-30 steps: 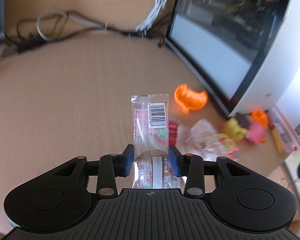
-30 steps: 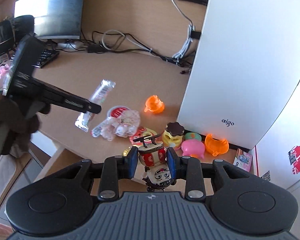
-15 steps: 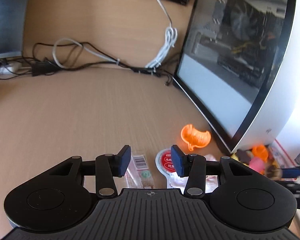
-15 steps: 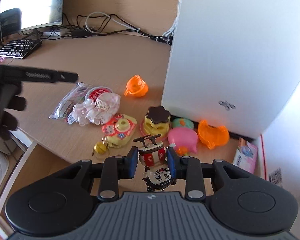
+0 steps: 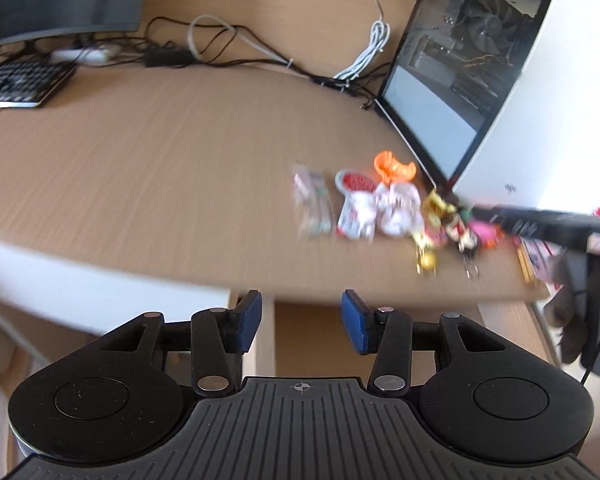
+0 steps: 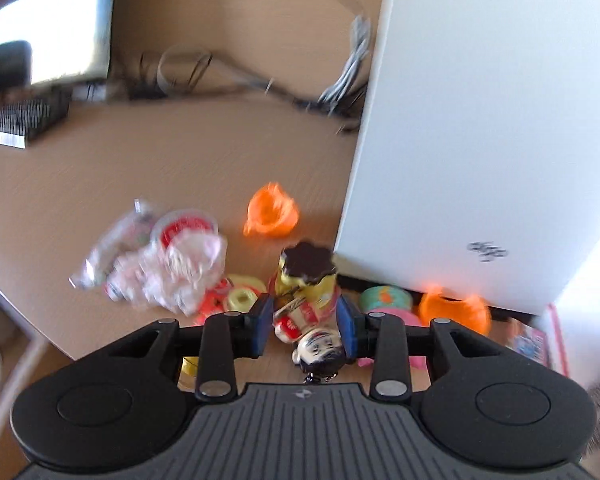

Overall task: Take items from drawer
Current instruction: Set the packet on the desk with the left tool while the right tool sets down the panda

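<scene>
Two grippers were at different steps. The left gripper (image 5: pixel 301 322), low in its frame, stood spread and empty. The right gripper (image 6: pixel 304 329) pinched a small red-and-white toy figure with a dark-haired head (image 6: pixel 314 330) above the tan wooden desk (image 5: pixel 160 168). Judged next: lower and release it beside the clear-wrapped snack packet (image 5: pixel 313 204). A blurred logo on the white computer case (image 6: pixel 488 120) was unreadable; the drawer was not visible.

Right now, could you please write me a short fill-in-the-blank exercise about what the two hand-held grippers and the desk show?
1. The left hand-held gripper is open and holds ____.
2. The toy figure sits between the fingers of the ____ hand-held gripper.
3. The cup near the white case is coloured ____.
4. The snack packet lies on the ____.

Missing words: nothing; right; orange; desk
</scene>
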Demonstrator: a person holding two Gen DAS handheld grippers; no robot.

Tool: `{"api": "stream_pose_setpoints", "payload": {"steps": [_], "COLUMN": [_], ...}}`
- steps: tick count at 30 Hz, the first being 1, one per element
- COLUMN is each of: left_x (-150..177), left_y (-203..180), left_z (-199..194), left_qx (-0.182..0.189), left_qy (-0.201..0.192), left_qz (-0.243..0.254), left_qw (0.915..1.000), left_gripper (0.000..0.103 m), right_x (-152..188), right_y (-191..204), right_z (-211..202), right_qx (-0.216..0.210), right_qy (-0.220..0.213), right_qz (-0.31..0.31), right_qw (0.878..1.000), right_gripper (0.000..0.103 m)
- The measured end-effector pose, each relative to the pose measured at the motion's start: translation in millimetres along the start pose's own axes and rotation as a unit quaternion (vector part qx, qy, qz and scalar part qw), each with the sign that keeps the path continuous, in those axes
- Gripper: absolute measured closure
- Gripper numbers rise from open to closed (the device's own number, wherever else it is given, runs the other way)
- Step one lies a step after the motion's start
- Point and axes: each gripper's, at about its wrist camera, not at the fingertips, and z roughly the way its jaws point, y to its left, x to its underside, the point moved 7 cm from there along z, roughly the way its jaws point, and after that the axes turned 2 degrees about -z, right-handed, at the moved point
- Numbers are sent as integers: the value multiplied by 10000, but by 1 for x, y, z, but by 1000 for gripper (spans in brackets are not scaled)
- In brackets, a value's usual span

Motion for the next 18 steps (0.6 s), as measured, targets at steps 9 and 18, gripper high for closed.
{"api": "stream_pose_setpoints", "payload": {"steps": [9, 18], "left_x": [51, 119], "left_y": [11, -27], "left_z": [-40, -75], "left_qx": [-240, -336], "left_qy": [-21, 2], "left_qz": [-54, 57], "left_qw": [9997, 9994], "left_gripper": [55, 55], "right_x": [38, 125], "right_y": [27, 65], "right_z": [-113, -203], "right_qx": [185, -149], "right_qy": [-374, -325], "right_qz": [272, 453], "right_qw": [9988, 9983], "right_gripper": [62, 61]}}
